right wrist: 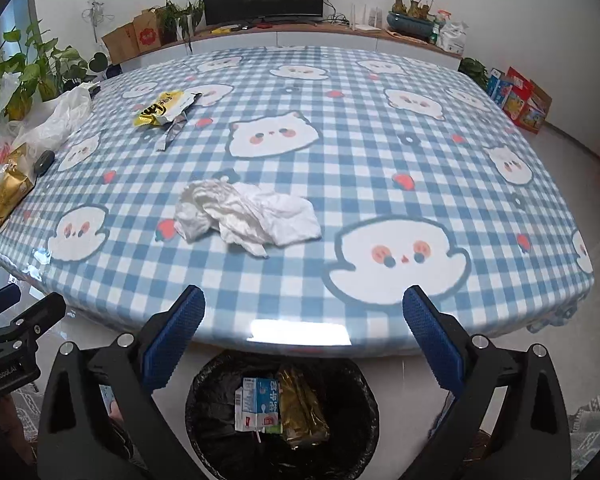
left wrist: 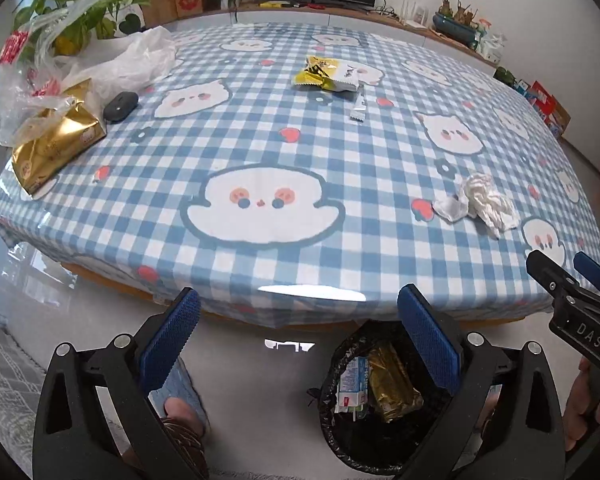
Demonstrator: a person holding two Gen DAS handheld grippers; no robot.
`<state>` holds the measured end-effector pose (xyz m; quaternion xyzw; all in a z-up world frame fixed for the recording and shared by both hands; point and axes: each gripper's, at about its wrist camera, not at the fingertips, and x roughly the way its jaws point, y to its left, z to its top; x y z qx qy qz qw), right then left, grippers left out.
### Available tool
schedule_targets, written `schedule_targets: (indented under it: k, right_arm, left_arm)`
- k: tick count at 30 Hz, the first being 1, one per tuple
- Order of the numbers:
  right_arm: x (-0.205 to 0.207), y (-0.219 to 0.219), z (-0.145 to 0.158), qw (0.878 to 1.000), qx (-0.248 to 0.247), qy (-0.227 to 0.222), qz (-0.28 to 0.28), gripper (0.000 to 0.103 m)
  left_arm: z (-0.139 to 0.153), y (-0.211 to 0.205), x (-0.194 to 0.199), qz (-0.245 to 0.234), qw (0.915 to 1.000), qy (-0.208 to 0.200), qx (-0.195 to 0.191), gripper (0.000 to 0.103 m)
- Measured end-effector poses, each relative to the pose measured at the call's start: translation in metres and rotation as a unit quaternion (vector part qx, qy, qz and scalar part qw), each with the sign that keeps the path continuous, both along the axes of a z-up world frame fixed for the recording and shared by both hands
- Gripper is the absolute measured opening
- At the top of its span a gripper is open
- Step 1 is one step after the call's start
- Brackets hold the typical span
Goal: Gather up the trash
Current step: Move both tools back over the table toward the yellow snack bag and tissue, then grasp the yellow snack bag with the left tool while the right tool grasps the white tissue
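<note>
Both grippers, left and right, hang spread and empty at the near table edge. A crumpled white tissue lies near; a glossy yellow wrapper far left. The black-lined bin below holds a carton and gold wrapper.
</note>
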<state>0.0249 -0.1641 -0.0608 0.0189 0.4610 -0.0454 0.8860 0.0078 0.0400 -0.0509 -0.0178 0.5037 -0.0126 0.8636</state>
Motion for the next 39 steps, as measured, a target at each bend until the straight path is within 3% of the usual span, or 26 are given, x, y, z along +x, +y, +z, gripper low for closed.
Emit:
schedule_targets:
  k: [8,13,20,22,28,35,39]
  right_arm:
    - [0.036,0.023,-0.001,1.000,0.004,-0.009,0.013,0.095]
    - [0.052,0.033,-0.008,1.000,-0.007,-0.010,0.019,0.090]
    - [0.068,0.029,-0.022,1.000,0.001,0.006,0.013,0.087]
    - [0.072,0.028,-0.026,1.000,0.002,0.007,0.010,0.086]
    - [0.078,0.027,-0.039,1.000,0.012,0.012,0.013,0.080]
    - [0.076,0.030,-0.040,1.000,0.007,-0.006,0.026,0.069]
    - [0.076,0.032,-0.038,0.999,0.008,-0.009,0.033,0.056]
  left_arm:
    - [0.013,0.013,0.053,0.013,0.9998,-0.015,0.003,0.097]
    - [0.021,0.006,0.106,0.011,0.9992,-0.032,0.022,0.097]
    - [0.026,-0.014,0.188,-0.012,0.9992,-0.035,0.016,0.097]
    - [0.025,-0.023,0.208,-0.014,0.9984,-0.040,0.036,0.097]
    - [0.002,-0.036,0.258,-0.010,0.9987,-0.021,0.045,0.096]
    - [-0.022,-0.033,0.281,0.002,0.9993,0.002,0.037,0.095]
    - [-0.034,-0.035,0.284,-0.004,0.9985,0.020,0.050,0.084]
